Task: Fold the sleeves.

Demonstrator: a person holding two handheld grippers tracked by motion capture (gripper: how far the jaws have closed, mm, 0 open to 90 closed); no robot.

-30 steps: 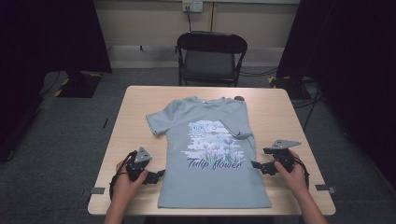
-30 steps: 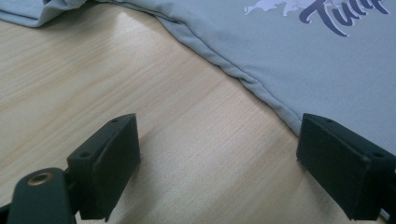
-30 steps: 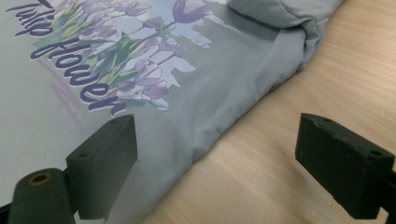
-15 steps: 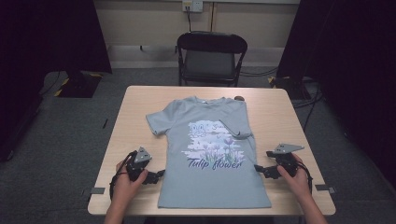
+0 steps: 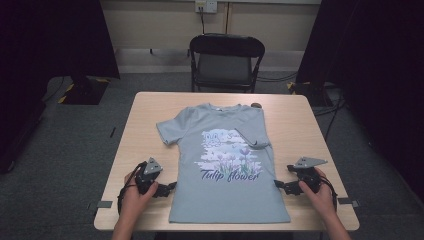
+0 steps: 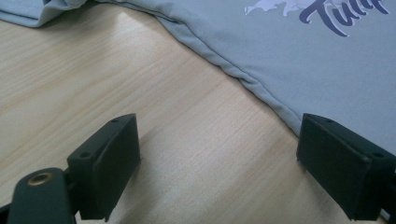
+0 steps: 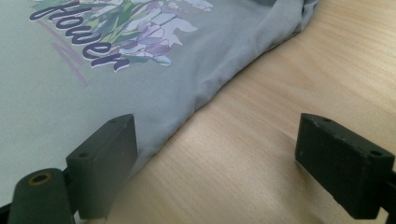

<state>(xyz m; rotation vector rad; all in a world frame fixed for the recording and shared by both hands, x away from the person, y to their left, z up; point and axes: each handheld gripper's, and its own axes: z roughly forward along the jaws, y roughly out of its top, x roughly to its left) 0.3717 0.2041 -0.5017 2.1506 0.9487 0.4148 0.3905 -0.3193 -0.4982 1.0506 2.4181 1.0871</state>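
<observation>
Lying flat, print up, on the wooden table (image 5: pixel 300 130), the grey T-shirt (image 5: pixel 227 195) has its right sleeve folded inward, while the left gripper (image 5: pixel 167 188) and right gripper (image 5: pixel 281 186) rest at its side hems, jaws spread wide, each straddling the hem without gripping it.

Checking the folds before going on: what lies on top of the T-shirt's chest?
One sleeve lies folded over onto the T-shirt, partly covering the flower print. Whatever print sits beneath that sleeve is hidden.
</observation>
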